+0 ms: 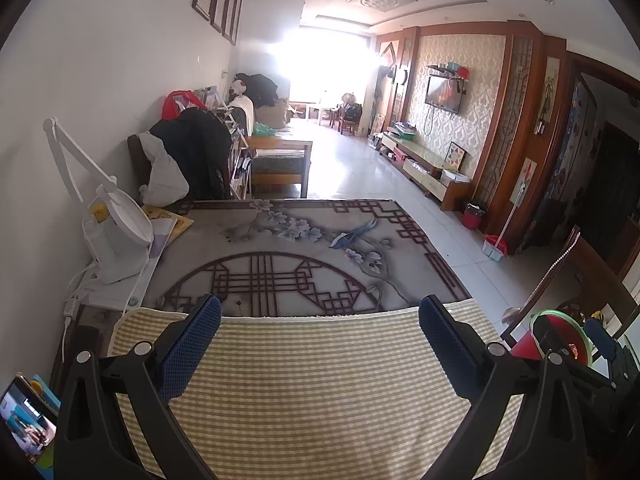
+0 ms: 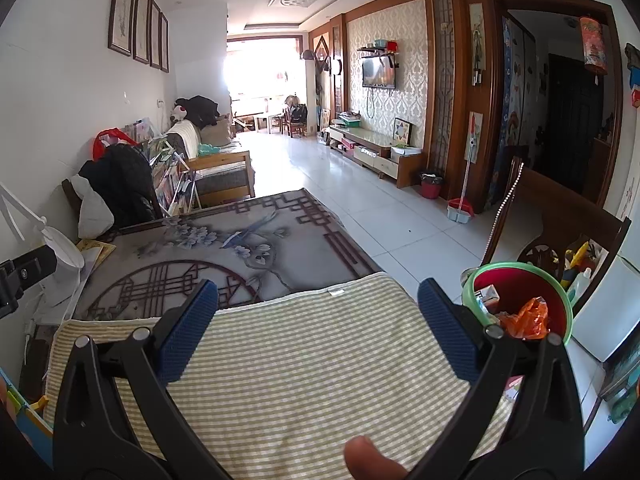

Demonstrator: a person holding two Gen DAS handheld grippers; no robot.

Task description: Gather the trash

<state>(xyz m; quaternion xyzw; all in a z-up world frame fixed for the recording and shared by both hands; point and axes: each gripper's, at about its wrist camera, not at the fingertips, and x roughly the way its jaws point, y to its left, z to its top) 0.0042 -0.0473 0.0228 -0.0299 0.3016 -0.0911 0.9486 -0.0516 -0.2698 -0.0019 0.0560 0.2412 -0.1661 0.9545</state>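
A red bin with a green rim (image 2: 520, 280) stands just off the table's right edge; it holds an orange plastic wrapper (image 2: 526, 318) and a small carton (image 2: 488, 294). The bin also shows in the left wrist view (image 1: 560, 334), partly hidden by the right gripper's body. My left gripper (image 1: 320, 320) is open and empty above the green-checked mat (image 1: 312, 392). My right gripper (image 2: 318, 304) is open and empty over the same mat (image 2: 304, 360), with the bin just right of its right finger. No loose trash shows on the mat.
The table carries a patterned cover (image 1: 288, 248), a white desk lamp (image 1: 108, 240) at the left and a phone (image 1: 28, 420) at the near left. A wooden chair (image 2: 560, 216) stands right of the table. A fingertip (image 2: 368, 460) shows at the bottom.
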